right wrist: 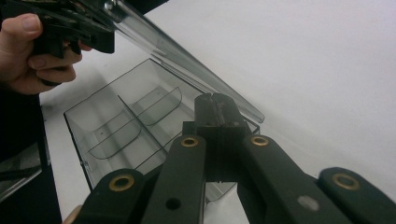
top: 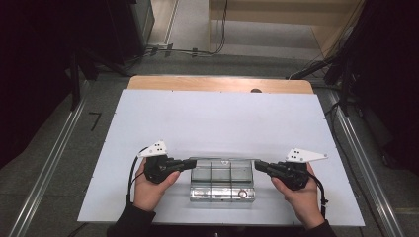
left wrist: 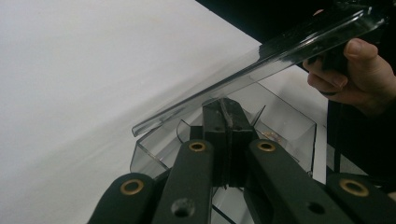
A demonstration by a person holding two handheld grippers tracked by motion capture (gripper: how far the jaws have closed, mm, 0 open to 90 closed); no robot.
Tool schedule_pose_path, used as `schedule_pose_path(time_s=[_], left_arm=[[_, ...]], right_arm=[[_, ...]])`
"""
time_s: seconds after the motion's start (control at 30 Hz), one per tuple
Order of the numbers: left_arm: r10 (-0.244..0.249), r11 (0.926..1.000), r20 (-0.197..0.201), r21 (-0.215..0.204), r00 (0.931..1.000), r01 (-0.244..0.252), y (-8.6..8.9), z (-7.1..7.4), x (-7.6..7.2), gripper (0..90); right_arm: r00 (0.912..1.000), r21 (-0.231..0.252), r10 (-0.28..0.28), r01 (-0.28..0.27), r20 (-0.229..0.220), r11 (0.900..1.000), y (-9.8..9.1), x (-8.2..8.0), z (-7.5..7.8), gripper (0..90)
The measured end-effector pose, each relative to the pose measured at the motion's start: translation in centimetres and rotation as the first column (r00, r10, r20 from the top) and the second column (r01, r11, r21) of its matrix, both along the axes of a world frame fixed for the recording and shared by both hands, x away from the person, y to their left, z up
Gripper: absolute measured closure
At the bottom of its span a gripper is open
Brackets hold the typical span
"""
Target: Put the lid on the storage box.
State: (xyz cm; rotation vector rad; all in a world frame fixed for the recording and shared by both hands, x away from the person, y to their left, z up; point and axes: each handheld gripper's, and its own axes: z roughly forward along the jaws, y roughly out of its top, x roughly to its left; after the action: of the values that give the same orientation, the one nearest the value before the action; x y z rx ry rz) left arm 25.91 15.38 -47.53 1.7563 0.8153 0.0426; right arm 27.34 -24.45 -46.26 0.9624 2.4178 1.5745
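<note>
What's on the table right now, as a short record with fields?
surface: white board
item: clear plastic compartment box, lid raised
contents: small ring in one compartment
left gripper: shut on the box's left end
right gripper: shut on the box's right end
hands: one on each gripper, either side of the box

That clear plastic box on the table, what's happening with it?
A person stands at a white table with a hand-held two-jaw gripper in each hand. Between them lies a clear plastic box with dividers, its hinged lid raised. The left gripper is pinched shut on the box's wall at one end, and the right gripper has its jaws closed at the opposite end. A small ring-like item lies in one compartment.
</note>
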Motion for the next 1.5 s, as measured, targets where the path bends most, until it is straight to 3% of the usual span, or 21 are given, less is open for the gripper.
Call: schedule_pose_path(time_s=[0.13, 0.8, 1.5], left_arm=[[-0.006, 1.0, 0.005, -0.004, 1.0, 0.006, 0.0, 0.1, -0.2, 90.0], [-0.026, 0.9995, -0.001, -0.017, 0.9997, 0.026, 0.4, -0.4, -1.2, 90.0], [-0.053, 0.9979, -0.026, 0.035, 0.9983, 0.054, 0.5, -1.4, -2.0, 90.0]], right_arm=[[0.9996, 0.007, 0.025, -0.025, 0.014, 0.9997, 0.0, -0.2, 0.1, 87.5], [0.9991, -0.008, 0.038, -0.038, 0.018, 0.9993, -0.1, -1.1, -0.3, 87.5], [0.9964, -0.058, 0.084, -0.084, 0.007, 0.9948, -0.3, -2.0, -1.4, 87.5]])
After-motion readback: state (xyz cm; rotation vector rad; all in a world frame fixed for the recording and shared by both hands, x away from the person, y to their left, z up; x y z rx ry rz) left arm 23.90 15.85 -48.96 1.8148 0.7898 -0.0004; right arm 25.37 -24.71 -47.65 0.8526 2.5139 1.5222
